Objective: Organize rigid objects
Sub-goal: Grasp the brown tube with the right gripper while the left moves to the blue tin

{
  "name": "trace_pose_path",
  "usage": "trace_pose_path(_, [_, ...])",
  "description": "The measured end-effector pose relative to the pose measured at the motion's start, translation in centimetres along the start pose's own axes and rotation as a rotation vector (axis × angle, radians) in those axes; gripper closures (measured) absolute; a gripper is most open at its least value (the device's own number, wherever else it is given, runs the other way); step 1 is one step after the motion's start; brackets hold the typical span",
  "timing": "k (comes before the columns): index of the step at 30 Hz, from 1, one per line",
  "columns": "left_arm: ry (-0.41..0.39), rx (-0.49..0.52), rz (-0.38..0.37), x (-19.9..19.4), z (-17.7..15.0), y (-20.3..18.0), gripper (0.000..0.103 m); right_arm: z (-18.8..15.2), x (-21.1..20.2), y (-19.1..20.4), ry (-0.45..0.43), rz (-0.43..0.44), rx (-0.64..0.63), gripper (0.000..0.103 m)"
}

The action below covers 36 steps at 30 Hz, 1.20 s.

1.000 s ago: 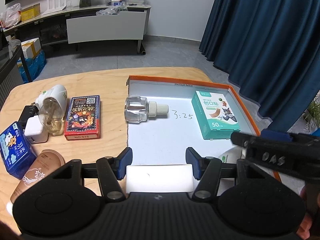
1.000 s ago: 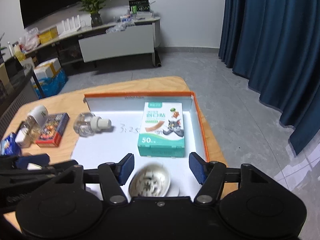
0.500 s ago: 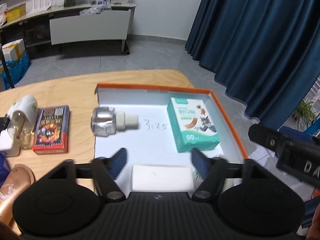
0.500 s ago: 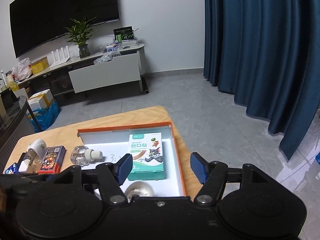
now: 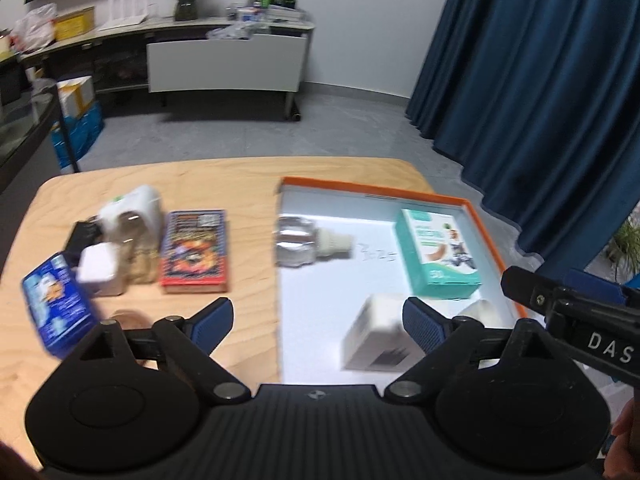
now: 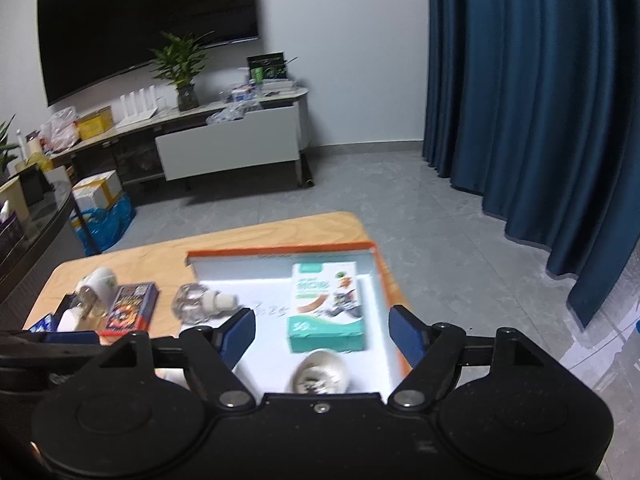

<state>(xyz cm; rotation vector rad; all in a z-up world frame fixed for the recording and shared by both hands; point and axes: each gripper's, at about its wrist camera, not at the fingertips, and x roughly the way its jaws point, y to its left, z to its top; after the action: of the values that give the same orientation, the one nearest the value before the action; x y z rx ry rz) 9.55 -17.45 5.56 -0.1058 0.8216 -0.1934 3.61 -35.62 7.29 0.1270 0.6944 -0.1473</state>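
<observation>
Okay, my left gripper (image 5: pixel 316 322) jaws are spreading apart, nothing pinched; the white box (image 5: pixel 378 340) lies free in the tray just ahead of my right-side pad, partly behind it. My right gripper (image 6: pixel 322 330) is also widening with nothing in its grip; the round white plug-in piece (image 6: pixel 320 372) sits loose on the tray floor below the gap, just in front of the teal box (image 6: pixel 326 308).

Tray (image 5: pixel 492 224) has an orange rim, white floor. Open floor in its middle, between the clear bottle (image 5: pixel 298 246) on the left edge and the teal box by the right wall. Near right corner is crowded: white box, plug-in piece, teal box close together. In the left wrist view my right gripper's body crosses over the tray's right rim.

Left of the tray, on the wooden table (image 5: pixel 240 180): red card deck (image 5: pixel 195 250) nearest the tray, then a white diffuser with an amber bottle (image 5: pixel 134 236), a white charger cube (image 5: pixel 98 274), a black item behind it, a blue tissue pack (image 5: pixel 56 300) at the table's left edge. Bare wood between deck and tray.

Writing: "DAS" on the right gripper body, "50" on the teal box, handwriting like "3:25" on the tray floor. Other labels blurred.
</observation>
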Motion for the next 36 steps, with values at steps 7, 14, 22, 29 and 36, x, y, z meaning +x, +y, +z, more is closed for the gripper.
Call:
trace_pose_path(7, [-0.007,-0.046,0.044,-1.9,-1.3,4.2,0.008,-0.8,0.3,3.8,0.033,0.073,-0.050,0.015])
trace_pose_path(14, [-0.008,-0.086,0.111,-3.6,-2.9,8.9,0.008,-2.3,0.9,7.7,0.091,0.160,-0.084,0.015])
trace_pose_path(22, [-0.026,-0.235,0.218,-5.5,-3.5,15.7,0.008,-4.7,1.8,14.6,0.192,0.307,-0.136,0.012])
trace_pose_path(29, [-0.034,-0.384,0.258,-6.5,-3.3,20.0,0.007,-6.4,3.1,21.5,0.262,0.367,-0.179,0.011])
trace_pose_path(36, [-0.042,-0.417,0.262,-6.4,-2.9,21.4,0.006,-7.5,6.6,25.9,0.358,0.318,-0.075,0.008])
